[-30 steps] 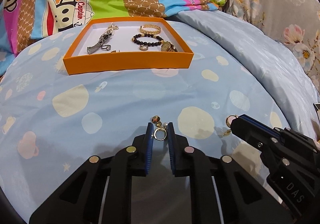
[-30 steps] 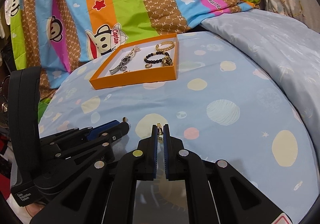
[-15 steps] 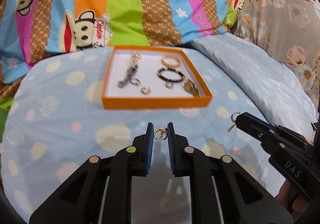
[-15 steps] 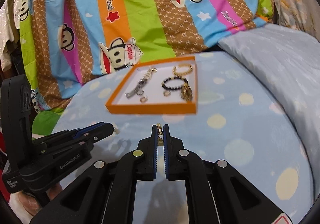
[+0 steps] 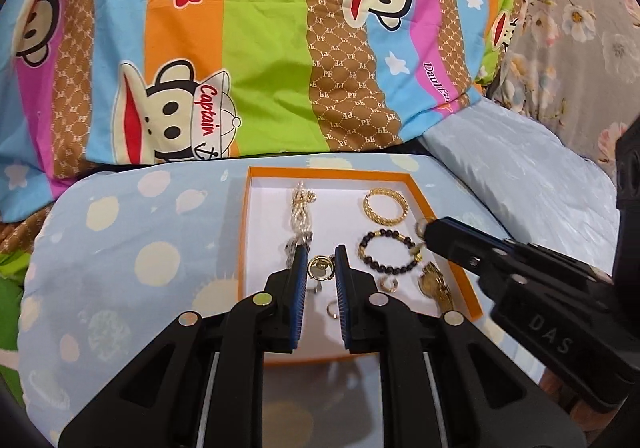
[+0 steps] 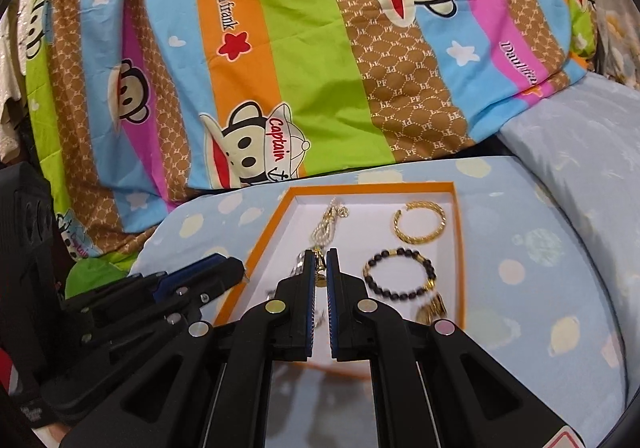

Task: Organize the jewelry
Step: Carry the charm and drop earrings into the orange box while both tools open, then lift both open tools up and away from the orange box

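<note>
An orange tray (image 5: 432, 208) (image 6: 260, 252) with a white floor lies on the blue spotted bedding. In it are a pearl chain (image 5: 302, 208) (image 6: 326, 228), a gold bangle (image 5: 385, 207) (image 6: 420, 223), a dark bead bracelet (image 5: 386, 252) (image 6: 400, 274) and small gold pieces (image 5: 434, 284). My left gripper (image 5: 321, 268) is shut on a gold hoop earring (image 5: 320, 268) above the tray. My right gripper (image 6: 320, 268) is shut on a gold earring (image 6: 320, 274) above the tray; it shows in the left wrist view (image 5: 430, 230).
A striped monkey-print quilt (image 5: 260, 48) (image 6: 320, 48) rises behind the tray. A pale blue pillow (image 5: 520, 176) lies at the right. The left gripper (image 6: 240, 268) shows at the tray's left edge in the right wrist view.
Both grippers have moved forward from the bedding to above the tray, each still holding its earring. The tray now lies directly under the fingertips.
</note>
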Action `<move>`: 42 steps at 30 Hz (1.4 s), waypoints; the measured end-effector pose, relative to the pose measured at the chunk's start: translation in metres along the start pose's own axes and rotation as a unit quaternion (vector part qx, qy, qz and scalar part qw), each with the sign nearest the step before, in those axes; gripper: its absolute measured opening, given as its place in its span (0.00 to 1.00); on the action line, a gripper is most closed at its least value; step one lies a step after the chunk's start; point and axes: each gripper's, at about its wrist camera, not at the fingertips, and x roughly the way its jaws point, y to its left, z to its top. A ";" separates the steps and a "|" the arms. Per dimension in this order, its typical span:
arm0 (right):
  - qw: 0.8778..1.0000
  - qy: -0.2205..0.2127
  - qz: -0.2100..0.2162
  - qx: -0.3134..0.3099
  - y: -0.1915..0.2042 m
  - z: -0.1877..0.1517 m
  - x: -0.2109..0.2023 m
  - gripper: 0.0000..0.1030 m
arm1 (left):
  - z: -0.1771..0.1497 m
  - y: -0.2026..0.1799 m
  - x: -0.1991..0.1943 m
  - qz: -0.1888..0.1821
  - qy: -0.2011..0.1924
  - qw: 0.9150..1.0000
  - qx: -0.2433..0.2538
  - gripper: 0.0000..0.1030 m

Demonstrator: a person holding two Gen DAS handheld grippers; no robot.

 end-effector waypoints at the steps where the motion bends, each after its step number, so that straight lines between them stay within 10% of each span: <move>1: 1.000 0.003 -0.001 0.003 -0.002 0.005 0.010 0.05 | 0.003 0.000 0.006 0.001 0.000 1.000 0.001 0.13; 17: 1.000 0.012 -0.024 0.000 -0.015 0.019 0.077 0.10 | 0.012 0.016 0.073 0.029 0.019 0.999 -0.005 0.20; 20: 1.000 0.000 -0.029 0.006 -0.018 0.019 0.068 0.19 | 0.012 0.016 0.068 0.046 0.009 0.999 -0.004 0.44; 31: 0.996 -0.068 -0.051 0.000 -0.008 -0.013 -0.033 0.34 | 0.000 0.001 -0.011 0.045 -0.050 0.998 0.004 0.50; 42: 0.998 0.014 -0.060 0.012 -0.017 -0.054 0.002 0.34 | -0.036 0.004 0.021 0.080 0.021 0.997 -0.007 0.51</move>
